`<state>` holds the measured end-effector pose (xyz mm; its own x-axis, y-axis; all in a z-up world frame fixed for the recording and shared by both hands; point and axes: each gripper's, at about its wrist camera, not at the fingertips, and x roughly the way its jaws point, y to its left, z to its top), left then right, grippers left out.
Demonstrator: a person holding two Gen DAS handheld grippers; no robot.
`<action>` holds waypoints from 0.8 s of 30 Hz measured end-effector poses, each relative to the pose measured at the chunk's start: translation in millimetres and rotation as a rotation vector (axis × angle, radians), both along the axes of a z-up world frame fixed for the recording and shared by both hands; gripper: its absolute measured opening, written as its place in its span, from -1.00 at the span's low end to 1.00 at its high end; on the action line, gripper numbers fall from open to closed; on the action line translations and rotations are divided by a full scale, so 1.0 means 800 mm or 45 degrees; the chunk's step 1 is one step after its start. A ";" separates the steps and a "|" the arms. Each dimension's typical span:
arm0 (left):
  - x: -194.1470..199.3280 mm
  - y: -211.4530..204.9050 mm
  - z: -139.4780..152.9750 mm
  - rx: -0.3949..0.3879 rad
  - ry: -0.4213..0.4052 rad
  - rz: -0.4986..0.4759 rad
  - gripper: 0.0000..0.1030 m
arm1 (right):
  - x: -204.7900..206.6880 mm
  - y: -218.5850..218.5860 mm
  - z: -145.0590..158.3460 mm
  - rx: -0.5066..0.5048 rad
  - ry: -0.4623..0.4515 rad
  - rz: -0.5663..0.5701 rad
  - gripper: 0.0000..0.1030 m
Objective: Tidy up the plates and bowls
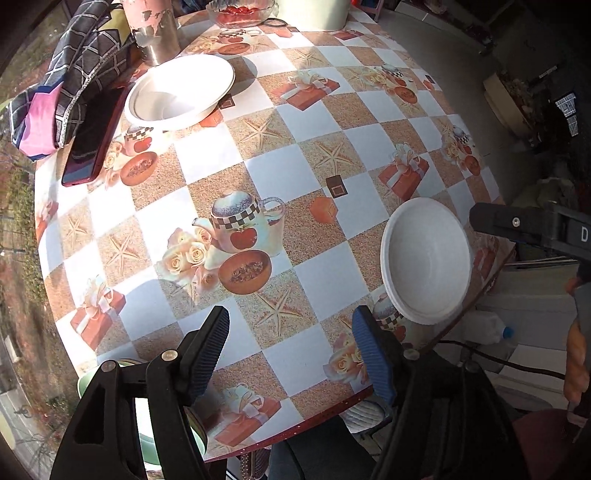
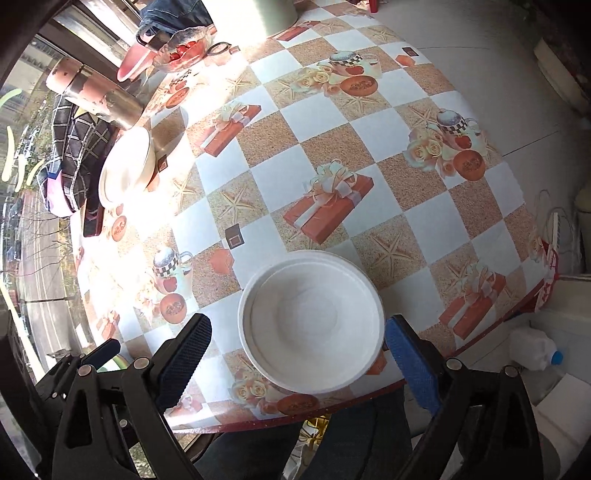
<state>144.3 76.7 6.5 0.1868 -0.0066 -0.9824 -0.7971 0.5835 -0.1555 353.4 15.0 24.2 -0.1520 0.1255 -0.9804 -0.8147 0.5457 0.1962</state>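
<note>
A white bowl (image 2: 312,321) sits near the front edge of the checkered table (image 2: 332,122); it also shows in the left wrist view (image 1: 426,260) at the right. A second white bowl (image 1: 181,90) sits at the far left, seen too in the right wrist view (image 2: 127,164). My right gripper (image 2: 297,356) is open and empty, its fingers apart on either side of the near bowl, just above its front rim. My left gripper (image 1: 291,350) is open and empty above the table's front edge, left of the near bowl.
A dark red phone (image 1: 94,140) and a checked cloth (image 1: 70,81) lie at the left edge. A metal tumbler (image 1: 155,29) and a glass dish of red fruit (image 1: 240,11) stand at the back. A green dish (image 1: 144,439) shows under my left gripper.
</note>
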 end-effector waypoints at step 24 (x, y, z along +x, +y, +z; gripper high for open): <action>-0.014 0.035 -0.009 0.000 -0.005 0.027 0.41 | -0.043 0.057 -0.005 0.011 0.007 0.170 0.86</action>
